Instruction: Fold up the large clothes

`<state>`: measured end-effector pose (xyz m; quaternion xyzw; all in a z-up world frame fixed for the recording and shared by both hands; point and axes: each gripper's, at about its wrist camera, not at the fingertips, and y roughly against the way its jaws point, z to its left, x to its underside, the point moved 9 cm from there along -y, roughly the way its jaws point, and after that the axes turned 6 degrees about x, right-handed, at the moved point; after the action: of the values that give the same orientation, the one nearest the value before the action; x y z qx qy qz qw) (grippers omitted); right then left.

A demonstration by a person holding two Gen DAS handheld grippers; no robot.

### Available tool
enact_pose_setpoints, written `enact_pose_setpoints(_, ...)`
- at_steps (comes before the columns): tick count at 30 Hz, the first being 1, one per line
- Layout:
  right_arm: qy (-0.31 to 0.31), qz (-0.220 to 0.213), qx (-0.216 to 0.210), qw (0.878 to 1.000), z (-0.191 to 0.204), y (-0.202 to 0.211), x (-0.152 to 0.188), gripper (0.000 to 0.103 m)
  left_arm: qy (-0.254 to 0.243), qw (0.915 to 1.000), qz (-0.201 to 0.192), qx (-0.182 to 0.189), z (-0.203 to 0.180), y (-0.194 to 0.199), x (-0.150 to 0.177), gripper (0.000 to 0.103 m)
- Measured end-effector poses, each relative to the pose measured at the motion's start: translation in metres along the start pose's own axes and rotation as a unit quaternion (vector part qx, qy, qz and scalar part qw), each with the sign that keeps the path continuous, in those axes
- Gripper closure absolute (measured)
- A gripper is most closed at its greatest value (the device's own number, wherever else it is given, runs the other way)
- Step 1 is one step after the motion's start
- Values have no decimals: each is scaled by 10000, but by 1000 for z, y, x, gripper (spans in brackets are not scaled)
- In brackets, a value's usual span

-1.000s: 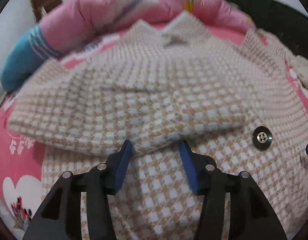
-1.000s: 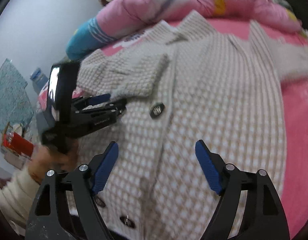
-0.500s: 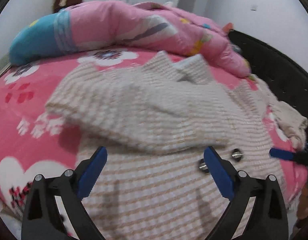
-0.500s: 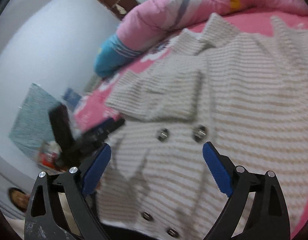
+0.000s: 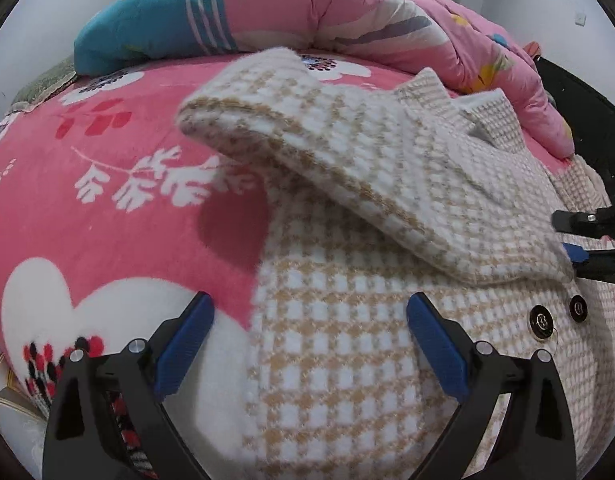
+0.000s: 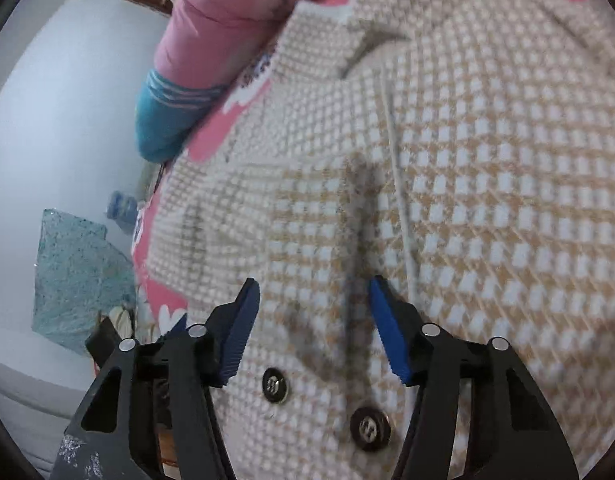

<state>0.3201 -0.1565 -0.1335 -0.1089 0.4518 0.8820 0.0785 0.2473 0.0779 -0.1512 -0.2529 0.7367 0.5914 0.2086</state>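
A beige and white houndstooth coat (image 5: pixel 347 360) lies spread on the bed, front up, with dark buttons (image 5: pixel 541 322). One sleeve (image 5: pixel 387 168) is folded across its chest. My left gripper (image 5: pixel 309 304) stands open over the coat's left edge, nothing between its pads. In the right wrist view my right gripper (image 6: pixel 314 284) hovers low over the coat (image 6: pixel 487 200) just above two buttons (image 6: pixel 273 385). Its jaws are closing, with a shallow ridge of coat cloth between them, and the pads stand clear of it. From the left wrist view that gripper (image 5: pixel 569 238) sits at the folded sleeve's cuff end.
A pink floral sheet (image 5: pixel 107 200) covers the bed. A rolled pink quilt (image 5: pixel 347 12) with a blue end (image 5: pixel 147 28) lies along the far side. A dark bed frame (image 5: pixel 587 112) is at the right. Past the bed's edge stand a bottle (image 6: pixel 121 208) and a teal panel (image 6: pixel 75 272).
My left gripper opened wide, let go of the sleeve and slid left to the coat's edge. My right gripper moved in close over the buttons and its jaws narrowed.
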Motion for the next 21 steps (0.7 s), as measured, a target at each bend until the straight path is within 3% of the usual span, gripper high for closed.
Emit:
enact_pose_setpoints(1, 137, -8, 126, 9998, 3, -2, -1, 56, -5, 10000, -14, 0, 0, -1, 0, 7)
enact_pose_setpoints(3, 406, 1, 427, 9983, 6, -7, -2, 86, 19, 10000, -32, 2, 1, -2, 0, 6)
enact_pose_setpoints(5, 627, -85, 573, 9964, 16, -3, -5, 97, 40, 10000, -32, -11, 1, -5, -2, 6)
enact_pose_setpoints(10, 1148, -1179, 540, 9849, 59, 64, -41, 97, 65, 10000, -22, -10, 3, -4, -1, 6)
enact_pose_setpoints(14, 1149, -1945, 744, 9713, 52, 126, -64, 97, 47, 10000, -8, -61, 3, -5, -1, 6)
enact_pose_setpoints(17, 849, -2019, 1032, 9703, 17, 135, -71, 97, 49, 10000, 3, -59, 3, -6, -2, 6)
enact_pose_setpoints(21, 519, -1764, 1380, 9732, -25, 124, -74, 97, 52, 10000, 15, -60, 3, -6, -2, 6)
